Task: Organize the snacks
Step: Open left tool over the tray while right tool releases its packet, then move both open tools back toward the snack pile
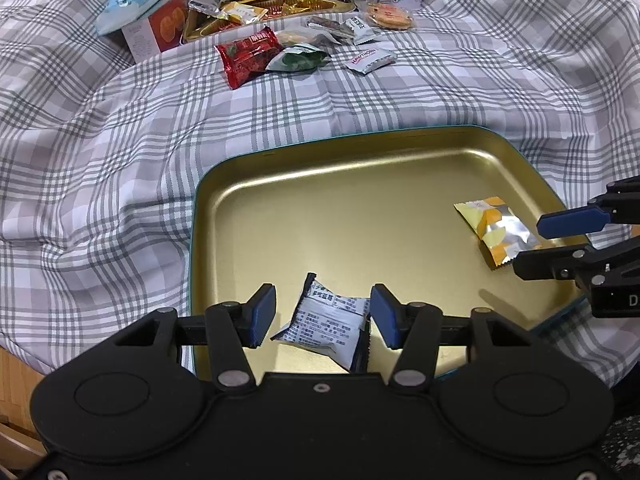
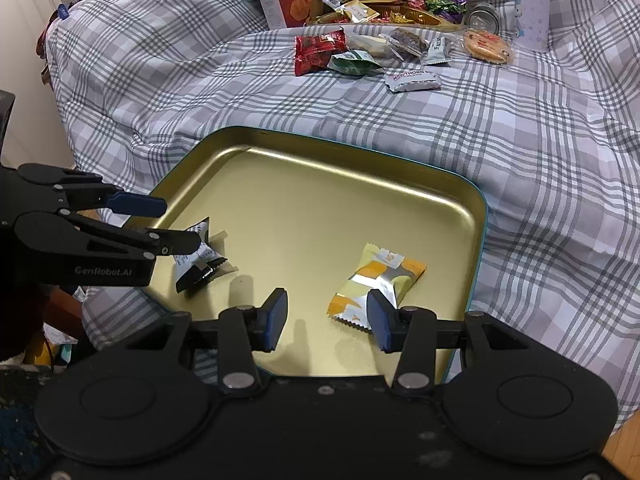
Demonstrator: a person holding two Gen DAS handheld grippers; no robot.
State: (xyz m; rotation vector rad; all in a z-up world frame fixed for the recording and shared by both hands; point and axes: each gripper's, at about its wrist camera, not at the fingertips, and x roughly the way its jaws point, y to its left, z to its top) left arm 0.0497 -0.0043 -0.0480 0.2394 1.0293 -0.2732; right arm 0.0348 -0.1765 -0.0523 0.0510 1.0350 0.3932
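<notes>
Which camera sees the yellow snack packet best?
The right wrist view: the yellow snack packet lies close and nearly whole in the gold tray. In the left wrist view, it sits smaller, near the right edge.

Two wrapped snacks lie flat in the gold tray [image 1: 400, 148], well apart — a white-and-black printed packet [image 1: 326, 324] (one end crumpled) and a yellow-orange foil packet [image 1: 496, 230]; other snacks sit heaped on the checked bedding beyond.

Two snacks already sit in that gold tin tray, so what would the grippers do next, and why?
Probably lift the open left gripper away from the white-and-black packet, toward the red foil packet: many snacks remain on the checked bedsheet outside the gold tin tray.
</notes>
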